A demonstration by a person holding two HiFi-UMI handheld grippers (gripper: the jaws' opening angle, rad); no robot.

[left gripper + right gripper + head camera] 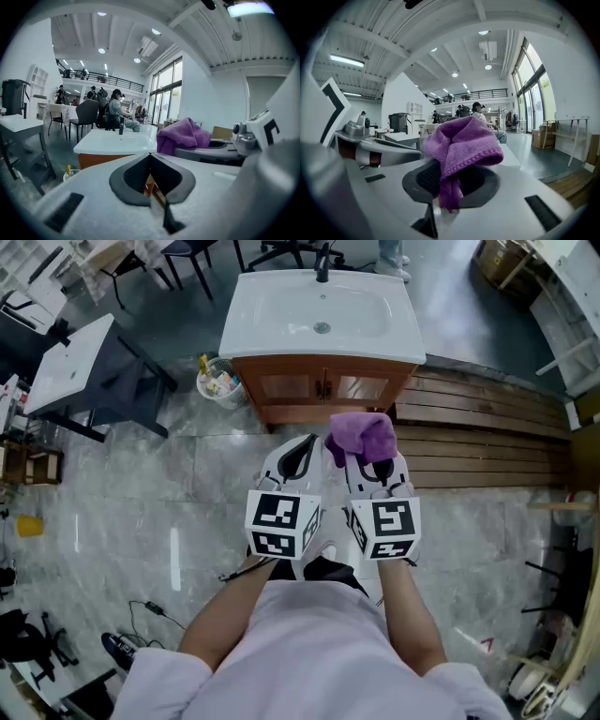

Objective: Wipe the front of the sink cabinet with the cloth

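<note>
**Cloth held before the sink cabinet**

We show both claws side by side above the tiled floor [141, 512], facing the cabinet [323, 390]. The right claw [449, 190] pinches the purple cloth [461, 140]. A bunched fold rises above the jaws and a short tail hangs between them. The left claw [150, 161] is pressed together at its tips and carries nothing. Through the small gap behind the tips we see only the cabinet's wood. The cloth sits at the right claw's tip, in front of the cabinet doors and apart from them. A white basin [322, 310] tops the cabinet. In the head view, a pail [219, 382] of small items stands just beside the cabinet on the left. Slatted decking [478, 427] lies on its right.
</note>
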